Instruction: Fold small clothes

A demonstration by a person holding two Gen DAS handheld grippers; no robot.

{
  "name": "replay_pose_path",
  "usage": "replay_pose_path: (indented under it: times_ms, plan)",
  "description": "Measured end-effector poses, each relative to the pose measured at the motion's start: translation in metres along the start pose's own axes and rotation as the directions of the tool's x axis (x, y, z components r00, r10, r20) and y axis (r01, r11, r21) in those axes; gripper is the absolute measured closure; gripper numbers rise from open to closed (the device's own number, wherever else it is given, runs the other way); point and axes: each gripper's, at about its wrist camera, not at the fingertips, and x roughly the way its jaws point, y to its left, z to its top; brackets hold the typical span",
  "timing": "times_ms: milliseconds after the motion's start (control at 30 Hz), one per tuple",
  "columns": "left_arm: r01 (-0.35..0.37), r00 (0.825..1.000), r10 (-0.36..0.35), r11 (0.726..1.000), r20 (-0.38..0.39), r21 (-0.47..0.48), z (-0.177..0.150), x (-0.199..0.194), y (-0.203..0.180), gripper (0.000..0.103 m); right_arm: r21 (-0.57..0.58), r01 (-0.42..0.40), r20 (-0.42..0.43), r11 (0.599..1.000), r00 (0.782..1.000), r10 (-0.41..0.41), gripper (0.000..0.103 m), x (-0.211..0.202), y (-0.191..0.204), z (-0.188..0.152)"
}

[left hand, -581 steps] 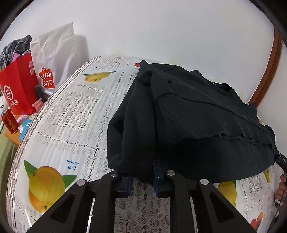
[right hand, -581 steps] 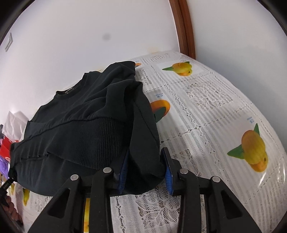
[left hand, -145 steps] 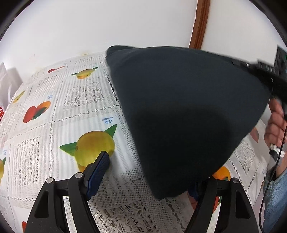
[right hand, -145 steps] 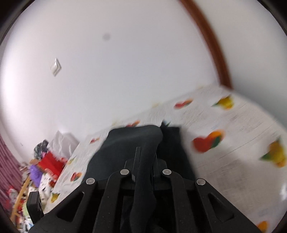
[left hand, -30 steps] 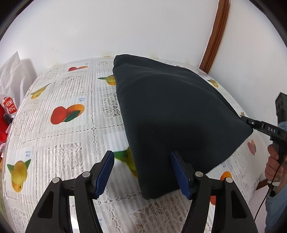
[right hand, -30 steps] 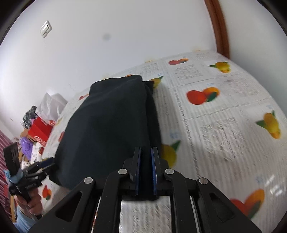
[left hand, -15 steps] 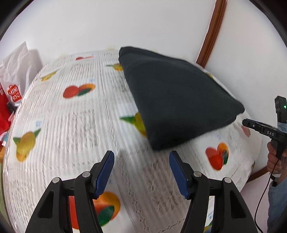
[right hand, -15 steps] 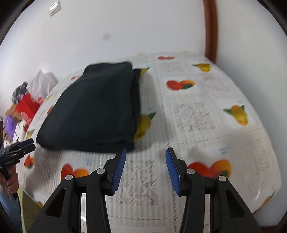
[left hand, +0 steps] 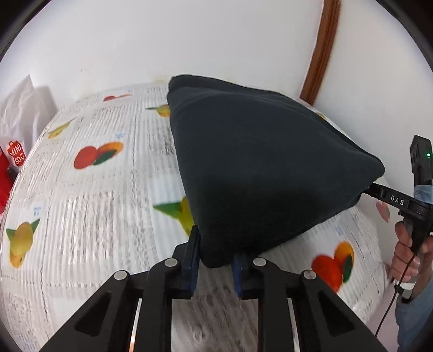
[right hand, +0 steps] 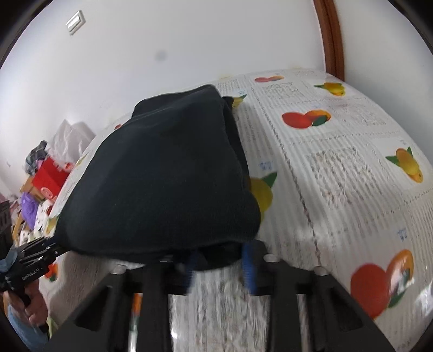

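Sweater [left hand: 259,168], dark and folded into a thick bundle, fills the middle of the left wrist view, lying on the fruit-printed tablecloth [left hand: 89,195] with its far end toward the white wall. The left gripper [left hand: 216,260] has its blue-padded fingers [left hand: 192,254] set on either side of the bundle's near corner; the jaws are narrowed onto the fabric and appear to pinch it. At the right edge, the right gripper [left hand: 379,192] reaches the sweater's other near corner, held by the person's hand [left hand: 408,251]. A white Miniso bag [left hand: 19,119] stands at the far left beside the table, and a brown door frame [left hand: 322,51] runs up the wall.

In the right wrist view the sweater [right hand: 167,178] bulges over the foreground, its near edge draped across the right gripper [right hand: 220,266]. The blue fingers [right hand: 249,268] are blurred and sit on either side of a fold of cloth; the jaws are partly closed, but whether they actually clamp it I cannot tell. At lower left the left gripper [right hand: 51,250] meets the sweater's opposite corner. Cluttered bags and toys [right hand: 40,184] sit beyond the table's left side, and a light switch [right hand: 75,22] is on the wall.
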Motion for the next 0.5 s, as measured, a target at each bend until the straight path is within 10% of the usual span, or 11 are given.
replay_pose_path:
  times_ms: [500]
  plan:
    - [-0.028, 1.000, 0.027, 0.997, -0.013, -0.071, 0.050, 0.048, 0.006, 0.085, -0.029, 0.072, 0.029, 0.997, 0.997, -0.072, 0.091, 0.061, -0.003, 0.066]
